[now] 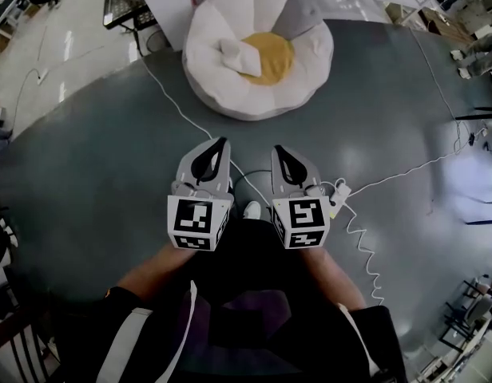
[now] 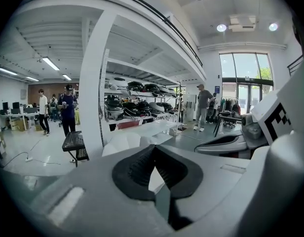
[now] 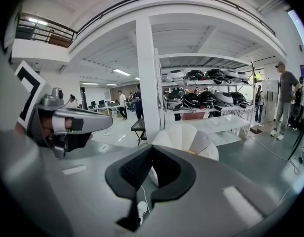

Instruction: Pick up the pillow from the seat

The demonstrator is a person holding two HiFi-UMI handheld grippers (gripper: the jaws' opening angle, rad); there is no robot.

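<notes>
The flower-shaped seat (image 1: 222, 94) sits at twelve o'clock, well apart from me, with the white pillow (image 1: 240, 56) lying on its yellow centre. My left claw (image 1: 223, 142) and right claw (image 1: 278, 149) are both pressed together and empty; if they arrive like that, they'd shove the pillow off. The white cable (image 1: 172, 96) at eleven could snag my feet.

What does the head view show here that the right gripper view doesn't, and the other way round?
Only the head view: the white square pillow lying on the yellow centre, seen from above. Only the right gripper view: the white pillar, shelves of dark rounded gear, people standing behind. Both: the white flower-shaped cushion seat, the left tongs, shut, and the grey floor.
</notes>
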